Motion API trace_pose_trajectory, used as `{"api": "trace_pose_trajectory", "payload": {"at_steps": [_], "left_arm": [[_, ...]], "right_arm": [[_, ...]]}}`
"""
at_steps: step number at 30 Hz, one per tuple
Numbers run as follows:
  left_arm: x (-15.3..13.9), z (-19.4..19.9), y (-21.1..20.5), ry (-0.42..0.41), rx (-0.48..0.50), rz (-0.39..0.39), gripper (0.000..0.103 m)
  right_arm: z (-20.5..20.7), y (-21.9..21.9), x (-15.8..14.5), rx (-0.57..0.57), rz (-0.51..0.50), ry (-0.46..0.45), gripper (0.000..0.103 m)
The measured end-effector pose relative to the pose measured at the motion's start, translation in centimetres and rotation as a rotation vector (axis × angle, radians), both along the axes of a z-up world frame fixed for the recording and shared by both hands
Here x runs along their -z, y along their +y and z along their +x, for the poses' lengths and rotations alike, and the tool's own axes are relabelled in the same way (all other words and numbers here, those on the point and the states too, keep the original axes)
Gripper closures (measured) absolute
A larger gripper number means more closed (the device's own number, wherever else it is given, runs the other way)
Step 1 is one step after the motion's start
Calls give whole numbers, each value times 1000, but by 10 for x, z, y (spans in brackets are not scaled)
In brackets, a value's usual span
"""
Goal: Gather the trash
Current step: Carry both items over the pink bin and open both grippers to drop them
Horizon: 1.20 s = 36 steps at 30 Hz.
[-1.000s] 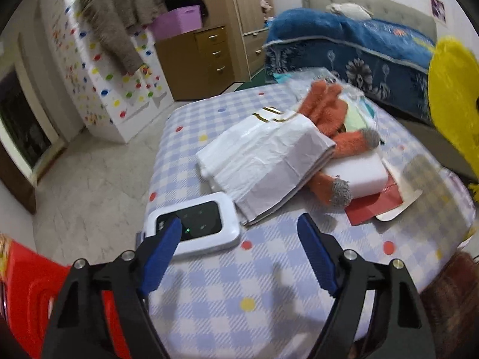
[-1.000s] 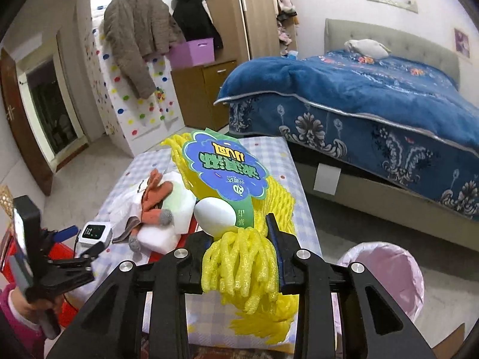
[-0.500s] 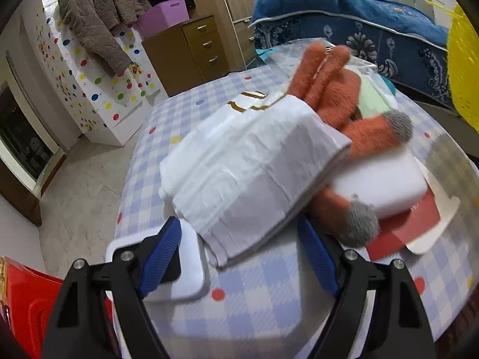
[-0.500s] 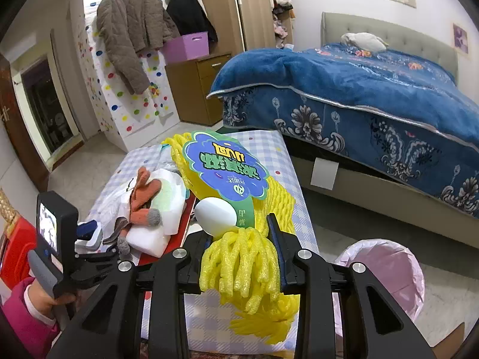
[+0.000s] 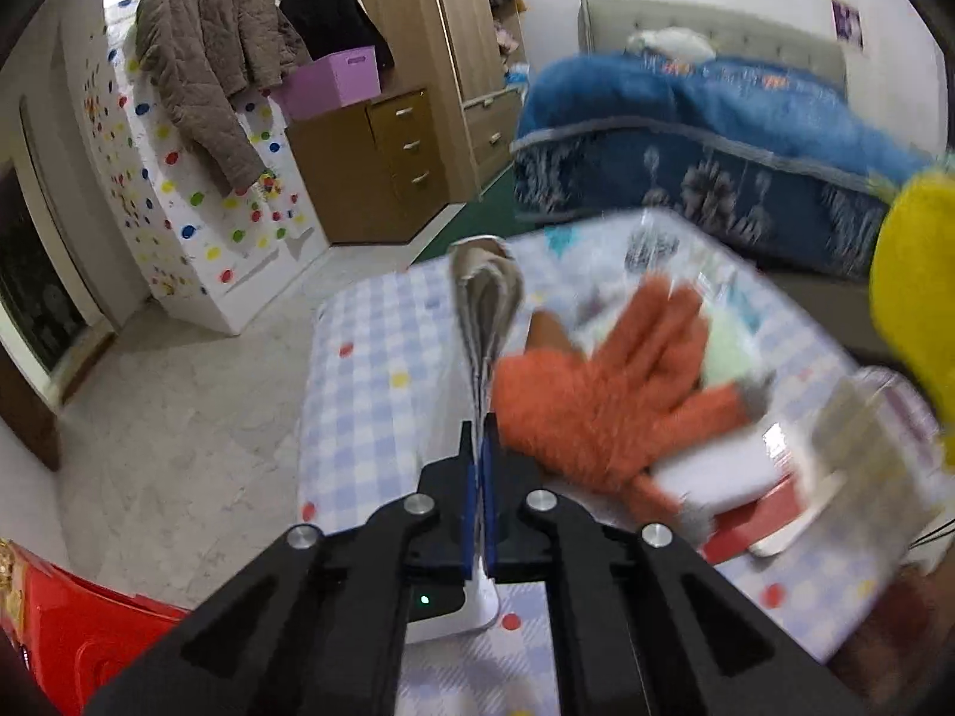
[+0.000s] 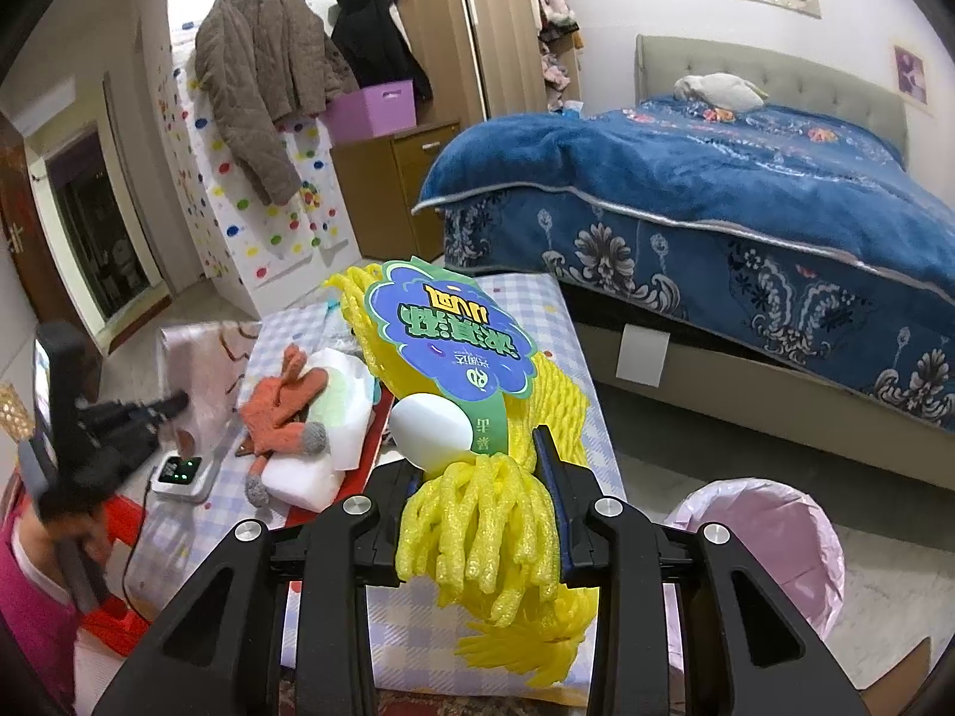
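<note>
Left wrist view: left claw (image 5: 477, 447) pressed together on the edge of a white paper bag (image 5: 484, 304), which stands edge-on straight ahead of the tips, lifted clear of the bench (image 5: 358, 394). Orange glove (image 5: 597, 411) just right of the claw, lying over a white foam block (image 5: 716, 471); picture blurred there. White device with a green light (image 5: 453, 608) sits under the claw on the checked cloth.
Right wrist view: right claw (image 6: 483, 477) clamped on a yellow foam fruit net (image 6: 477, 525) that bears a blue-green label (image 6: 441, 334) and a white egg-shaped piece (image 6: 430, 429). Pink-lined bin (image 6: 776, 531) on the floor, lower right of this claw
</note>
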<state>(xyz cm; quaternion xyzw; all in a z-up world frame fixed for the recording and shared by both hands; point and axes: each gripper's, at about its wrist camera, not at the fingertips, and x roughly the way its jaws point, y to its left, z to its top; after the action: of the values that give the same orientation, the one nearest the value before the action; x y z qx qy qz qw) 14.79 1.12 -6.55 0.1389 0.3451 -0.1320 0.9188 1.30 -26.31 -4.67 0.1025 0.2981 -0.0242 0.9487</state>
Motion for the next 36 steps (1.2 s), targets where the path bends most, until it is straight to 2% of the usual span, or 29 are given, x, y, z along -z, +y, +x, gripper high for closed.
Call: {"api": "trace_pose_trajectory", "payload": {"at_steps": [5, 7, 10, 16, 24, 32, 36], "left_arm": [[-59, -32, -8, -15, 99, -127, 103], [-70, -55, -25, -28, 156, -147, 103], [-71, -79, -55, -23, 234, -171, 103], [-44, -115, -131, 24, 378, -197, 103], [-14, -134, -229, 83, 559, -201, 103], [21, -130, -298, 186, 656, -189, 103], [38, -125, -327, 219, 681, -158, 103]], "right_arm": [[-24, -9, -9, 12, 10, -38, 69], [-35, -16, -10, 30, 18, -44, 69], [-50, -29, -6, 61, 29, -39, 69], [-83, -67, 10, 156, 42, -4, 69], [-121, -128, 40, 315, 66, 58, 69], [-119, -168, 75, 391, 126, 114, 69], [-110, -184, 92, 406, 158, 142, 69]]}}
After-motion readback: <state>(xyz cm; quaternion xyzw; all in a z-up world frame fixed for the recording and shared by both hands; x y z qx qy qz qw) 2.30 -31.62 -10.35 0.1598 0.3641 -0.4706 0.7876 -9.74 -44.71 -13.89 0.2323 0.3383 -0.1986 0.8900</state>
